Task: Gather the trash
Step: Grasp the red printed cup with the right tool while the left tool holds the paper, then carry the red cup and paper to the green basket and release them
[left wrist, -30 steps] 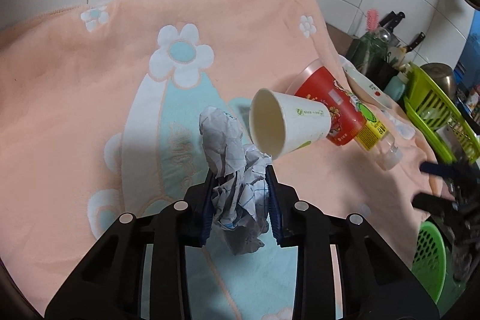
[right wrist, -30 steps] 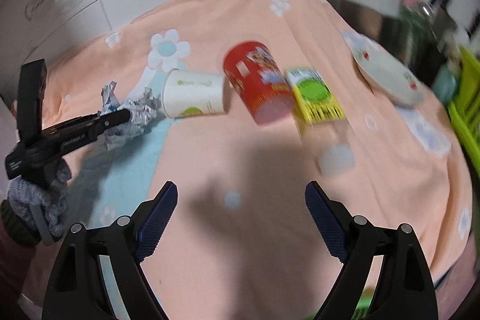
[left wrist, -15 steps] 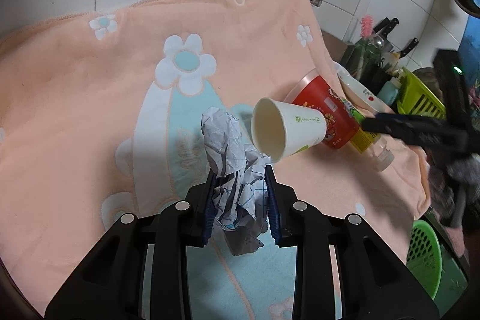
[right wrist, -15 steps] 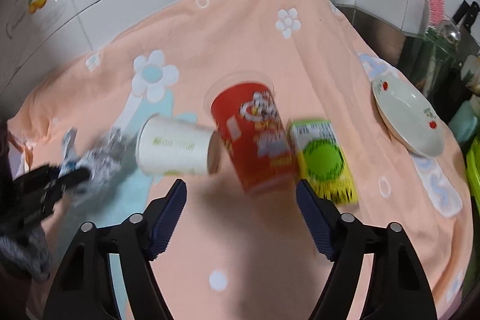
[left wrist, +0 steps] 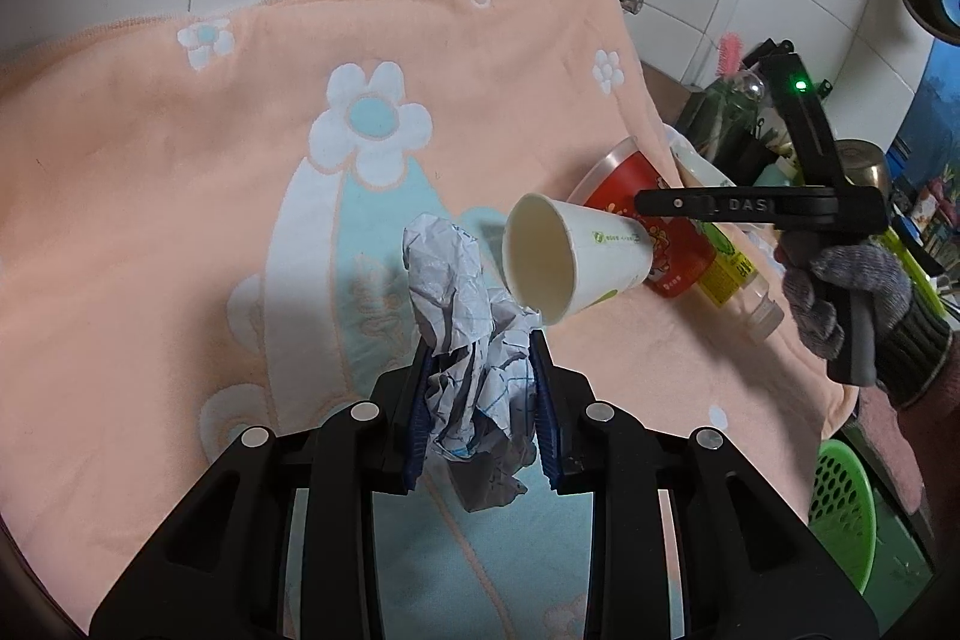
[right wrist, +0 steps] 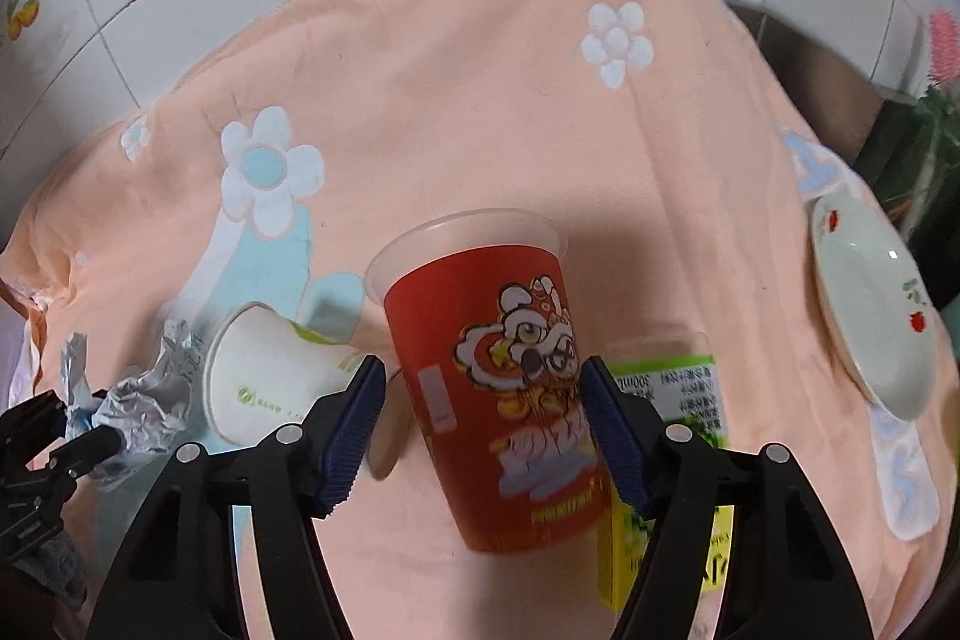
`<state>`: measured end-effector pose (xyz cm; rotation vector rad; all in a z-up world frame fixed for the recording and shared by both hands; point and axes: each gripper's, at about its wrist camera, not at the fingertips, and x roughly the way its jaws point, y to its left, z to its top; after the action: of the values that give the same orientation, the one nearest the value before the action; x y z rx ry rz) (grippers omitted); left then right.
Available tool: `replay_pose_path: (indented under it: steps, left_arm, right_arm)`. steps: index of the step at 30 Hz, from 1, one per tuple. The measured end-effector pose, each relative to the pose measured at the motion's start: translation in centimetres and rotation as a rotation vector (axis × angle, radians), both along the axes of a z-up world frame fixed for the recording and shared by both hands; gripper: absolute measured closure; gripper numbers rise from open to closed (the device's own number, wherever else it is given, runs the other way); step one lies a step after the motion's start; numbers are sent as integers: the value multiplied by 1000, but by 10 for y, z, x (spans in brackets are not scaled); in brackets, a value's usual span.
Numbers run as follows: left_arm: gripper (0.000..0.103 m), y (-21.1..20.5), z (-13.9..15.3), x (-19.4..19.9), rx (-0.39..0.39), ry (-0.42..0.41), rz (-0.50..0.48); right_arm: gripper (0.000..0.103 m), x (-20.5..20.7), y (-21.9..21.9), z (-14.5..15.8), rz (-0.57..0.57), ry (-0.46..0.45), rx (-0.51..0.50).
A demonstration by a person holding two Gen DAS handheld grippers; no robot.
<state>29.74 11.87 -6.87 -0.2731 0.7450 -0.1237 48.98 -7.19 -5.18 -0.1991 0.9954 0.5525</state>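
Right wrist: tongs [right wrist: 477,430] now astride red cup [right wrist: 510,400].

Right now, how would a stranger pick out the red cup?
On the peach flowered towel, three things lie in a row: a white paper cup, the red cup, a green-labelled bottle. It is the middle one, red with a cartoon lion.

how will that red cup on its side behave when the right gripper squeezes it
The red cup looks like thin plastic, so it probably flexes under the right gripper. Lying on its side, it may roll toward the paper cup. Probably empty and light.
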Motion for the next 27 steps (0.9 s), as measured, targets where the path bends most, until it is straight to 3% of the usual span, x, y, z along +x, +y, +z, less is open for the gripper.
replay_pose_path:
  steps: [19, 27]
  left_arm:
    - [74, 3, -2, 0, -22, 6, 5]
    - [74, 5, 7, -11, -44, -13, 5]
  right_arm:
    - [32, 16, 13, -23, 27, 34, 20]
    - [33, -9, -11, 0, -23, -10, 114]
